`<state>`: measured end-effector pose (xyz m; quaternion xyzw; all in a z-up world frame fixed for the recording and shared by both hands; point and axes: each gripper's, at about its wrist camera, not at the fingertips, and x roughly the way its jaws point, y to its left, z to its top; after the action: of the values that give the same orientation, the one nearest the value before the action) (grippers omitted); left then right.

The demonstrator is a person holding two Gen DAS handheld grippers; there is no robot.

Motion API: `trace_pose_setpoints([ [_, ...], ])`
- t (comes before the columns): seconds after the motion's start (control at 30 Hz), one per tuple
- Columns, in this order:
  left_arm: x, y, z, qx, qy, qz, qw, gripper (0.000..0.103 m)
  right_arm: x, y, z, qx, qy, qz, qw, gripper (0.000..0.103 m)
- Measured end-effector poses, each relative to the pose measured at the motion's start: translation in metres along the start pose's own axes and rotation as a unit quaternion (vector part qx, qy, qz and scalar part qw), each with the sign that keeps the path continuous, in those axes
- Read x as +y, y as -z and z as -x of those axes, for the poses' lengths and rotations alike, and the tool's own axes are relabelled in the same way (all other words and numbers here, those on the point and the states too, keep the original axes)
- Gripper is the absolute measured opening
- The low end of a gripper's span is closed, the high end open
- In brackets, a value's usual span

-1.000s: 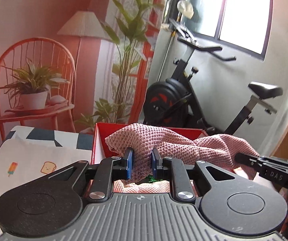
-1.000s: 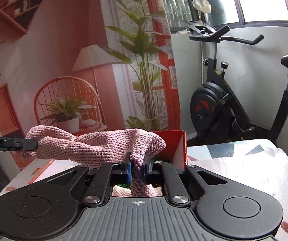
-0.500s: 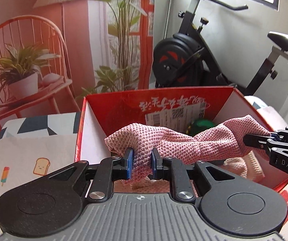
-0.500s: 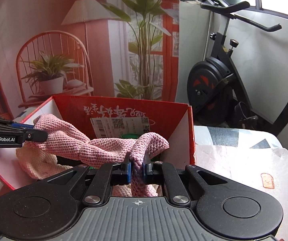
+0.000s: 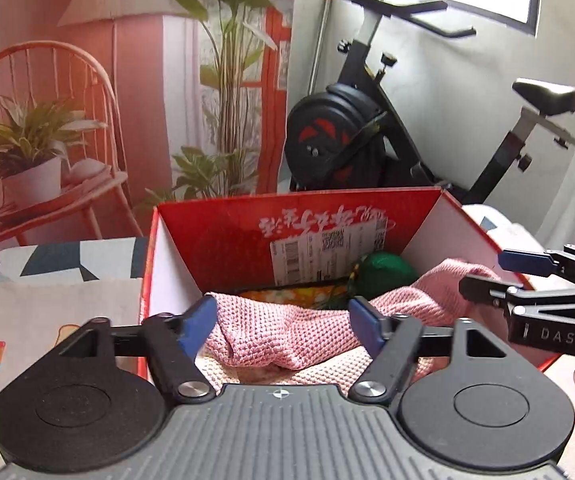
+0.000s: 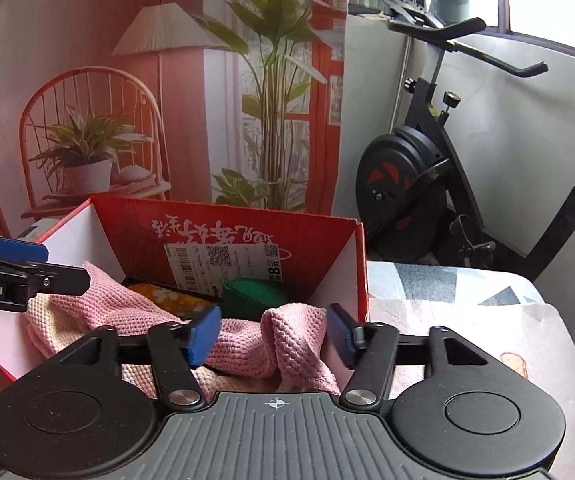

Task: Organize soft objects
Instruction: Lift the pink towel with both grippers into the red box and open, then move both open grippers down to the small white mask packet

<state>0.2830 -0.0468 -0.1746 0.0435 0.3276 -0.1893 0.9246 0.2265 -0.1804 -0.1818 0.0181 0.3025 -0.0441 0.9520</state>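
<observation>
Both grippers' jaws just spread — pink cloth (image 5: 287,332) loose between.

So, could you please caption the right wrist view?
Right gripper, jaws just opened, releasing the pink knitted cloth into the red box.

Legible text noted. Right gripper (image 5: 527,276), seen in the left wrist view, carried "DAS" in pale letters on its black body. Left gripper (image 6: 27,264), seen at the edge of the right wrist view, read "obot.AI", the start cut off by the frame. Red box (image 6: 327,236): large white script on its inner back wall stood upside down and could not be read. White shipping label (image 6: 223,260) on that wall bore a barcode, a QR code and an inverted "8"; the fine print was too small.
</observation>
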Motion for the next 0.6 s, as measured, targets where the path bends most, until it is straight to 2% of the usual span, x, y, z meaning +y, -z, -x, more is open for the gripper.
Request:
trace_pose_setpoints([
  [0.1,0.0,0.0,0.018,-0.016,0.002,0.009,0.9998,0.091,0.001,-0.003,0.013,-0.006,0.001,0.008,1.0,0.077],
  [0.17,-0.001,0.0,0.028,-0.025,0.003,0.011,0.9996,0.096,0.003,-0.004,0.022,-0.01,0.004,0.009,1.0,0.096],
  [0.23,-0.001,0.002,0.037,-0.028,0.011,0.008,0.9995,0.098,0.003,-0.003,0.031,-0.018,-0.001,0.002,1.0,0.102],
  [0.4,-0.005,0.01,0.055,-0.03,0.004,-0.002,0.9995,0.102,0.007,0.004,0.051,-0.022,-0.006,-0.01,1.0,0.102],
  [0.6,-0.007,0.024,0.078,-0.038,0.002,-0.003,0.9993,0.103,0.013,0.017,0.073,-0.029,-0.005,-0.009,1.0,0.102],
])
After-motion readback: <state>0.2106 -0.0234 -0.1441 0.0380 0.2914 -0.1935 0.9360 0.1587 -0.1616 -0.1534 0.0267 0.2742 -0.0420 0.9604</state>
